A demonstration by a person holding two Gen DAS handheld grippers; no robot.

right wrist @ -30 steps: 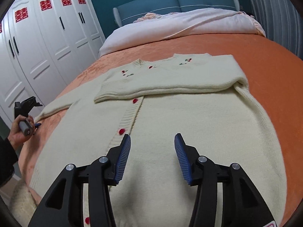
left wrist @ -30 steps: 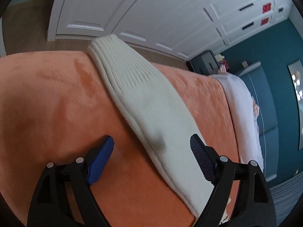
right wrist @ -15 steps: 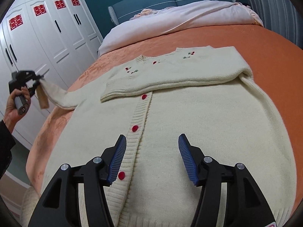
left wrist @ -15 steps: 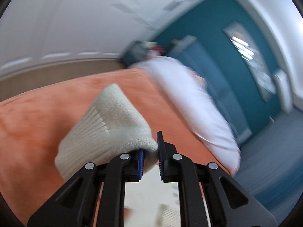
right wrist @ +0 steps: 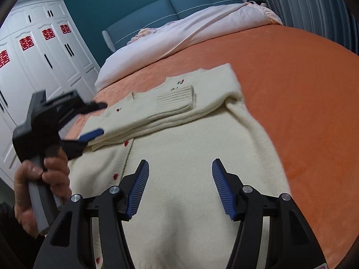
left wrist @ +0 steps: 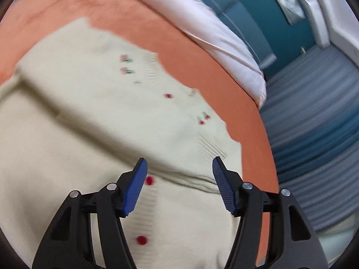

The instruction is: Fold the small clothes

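Observation:
A cream knit cardigan (right wrist: pixel 190 161) with red buttons lies flat on the orange bedspread (right wrist: pixel 291 89). Both sleeves are folded across its chest, the ribbed cuff (right wrist: pixel 175 99) of one lying on top. The cardigan also fills the left wrist view (left wrist: pixel 89 123), which is blurred. My left gripper (left wrist: pixel 179 179) is open and empty above the folded sleeves; it also shows in the right wrist view (right wrist: pixel 96 118) at the cardigan's left side. My right gripper (right wrist: pixel 179 179) is open and empty, over the cardigan's lower body.
A pale pink duvet (right wrist: pixel 190 35) is bunched at the head of the bed by the blue headboard (right wrist: pixel 170 9). White wardrobes (right wrist: pixel 33 62) stand on the left. Grey curtains (right wrist: pixel 314 6) hang on the right.
My left gripper carried the left sleeve across onto the chest and let it go; its jaws went from shut on the sleeve to open. My right gripper opened wider and stayed over the body.

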